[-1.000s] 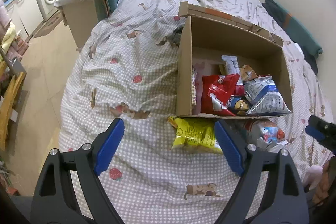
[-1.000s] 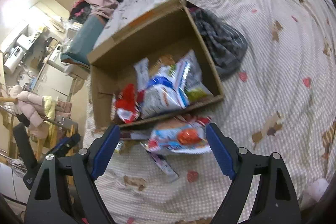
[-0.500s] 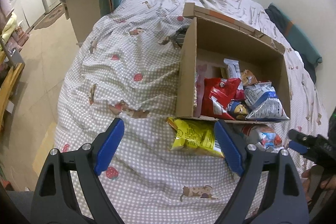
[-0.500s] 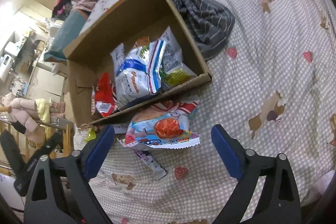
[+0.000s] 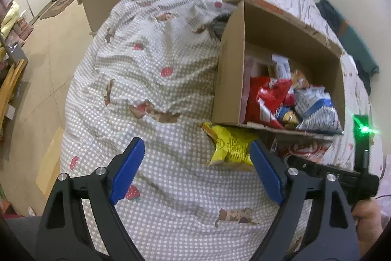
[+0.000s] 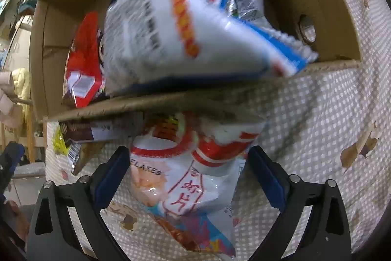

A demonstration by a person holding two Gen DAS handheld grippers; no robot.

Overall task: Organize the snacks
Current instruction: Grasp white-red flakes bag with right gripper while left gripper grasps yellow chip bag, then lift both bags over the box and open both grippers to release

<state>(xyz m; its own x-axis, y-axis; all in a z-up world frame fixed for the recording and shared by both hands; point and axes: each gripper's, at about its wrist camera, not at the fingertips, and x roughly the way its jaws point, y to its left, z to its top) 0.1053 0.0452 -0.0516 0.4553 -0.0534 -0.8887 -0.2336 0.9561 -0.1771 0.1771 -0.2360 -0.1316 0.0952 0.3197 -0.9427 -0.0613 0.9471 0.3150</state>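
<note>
With the shrimp-flake bag (image 6: 185,177) lying on the bed just outside the cardboard box's (image 6: 220,99) near wall, between the right gripper's (image 6: 188,177) spread, just-narrowing fingers, close squarely across its middle. Left gripper (image 5: 195,168) hovers wide, empty, near the yellow packet (image 5: 229,146).

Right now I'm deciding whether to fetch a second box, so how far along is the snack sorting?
Done: several bags already lie in the cardboard box, a red bag and a blue and white bag among them. In hand: nothing gripped yet; the right gripper has just narrowed its jaws slightly around the shrimp flakes bag, without pinching it. Left: that bag and the yellow bag by the idle, open left gripper.
</note>
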